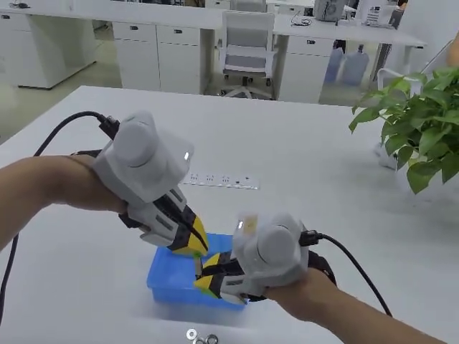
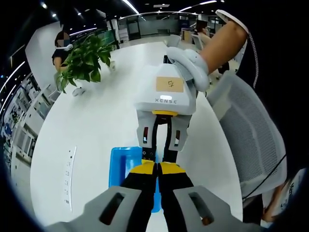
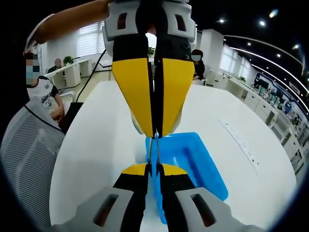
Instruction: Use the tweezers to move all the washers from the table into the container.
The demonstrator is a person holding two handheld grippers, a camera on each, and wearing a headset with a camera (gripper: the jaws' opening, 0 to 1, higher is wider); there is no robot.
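Between the tips of the left gripper (image 3: 155, 133) and right gripper (image 3: 149, 167), both pinching the tweezers (image 3: 153, 151) above the container (image 3: 193, 159), we should loosen one side slowly

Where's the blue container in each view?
Head view: container, bottom centre.
Left gripper view: lower centre-left.
Right gripper view: right of centre.
Shared landmark: power strip on the table beyond the container.
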